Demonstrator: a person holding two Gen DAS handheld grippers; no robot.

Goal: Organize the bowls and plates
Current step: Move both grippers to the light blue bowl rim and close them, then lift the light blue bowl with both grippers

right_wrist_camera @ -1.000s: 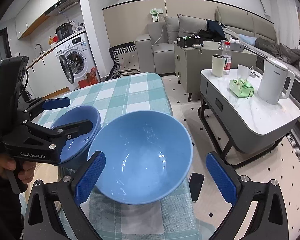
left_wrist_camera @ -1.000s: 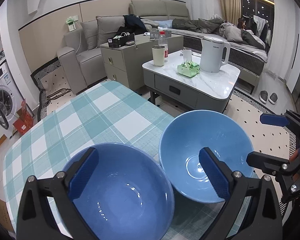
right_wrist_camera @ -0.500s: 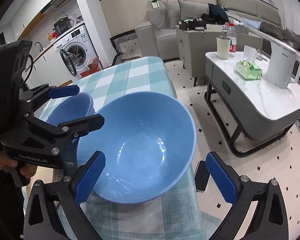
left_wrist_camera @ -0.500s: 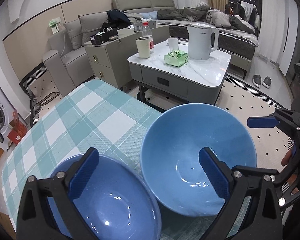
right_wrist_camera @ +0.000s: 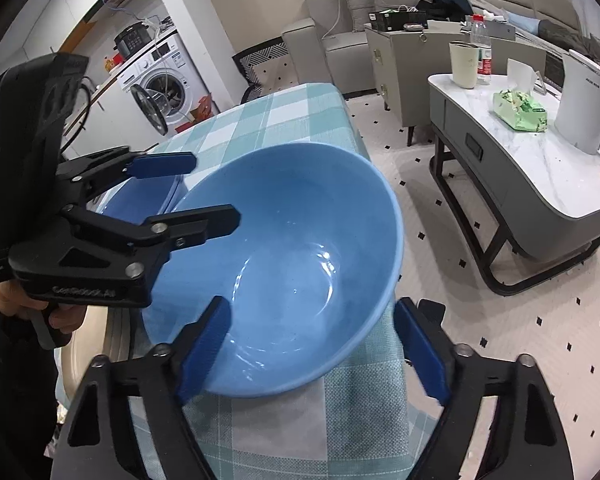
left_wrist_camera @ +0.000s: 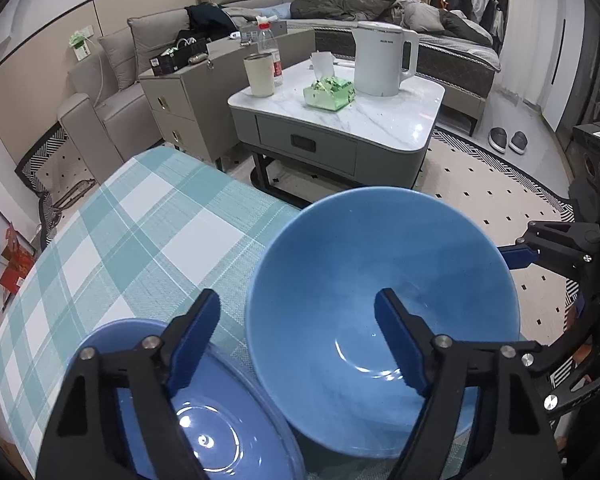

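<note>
While both sets of jaws have just been narrowing, neither yet presses on anything: the left gripper [left_wrist_camera: 298,344] straddles the near wall of the large light-blue bowl [left_wrist_camera: 380,264], one pad inside it and one between it and the darker blue bowl [left_wrist_camera: 204,420] just beside, and the right gripper [right_wrist_camera: 312,348] straddles the same bowl's rim on the side facing it. I'd judge this the grasping step on the checked tablecloth [left_wrist_camera: 140,232]; next, both must close firmly on the rim before lifting it to nest.

We see two bowls side by side at the table's [left_wrist_camera: 148,216] near edge: the larger bowl [left_wrist_camera: 380,280] at the right corner, the smaller bowl [left_wrist_camera: 204,436] to its left.
</note>
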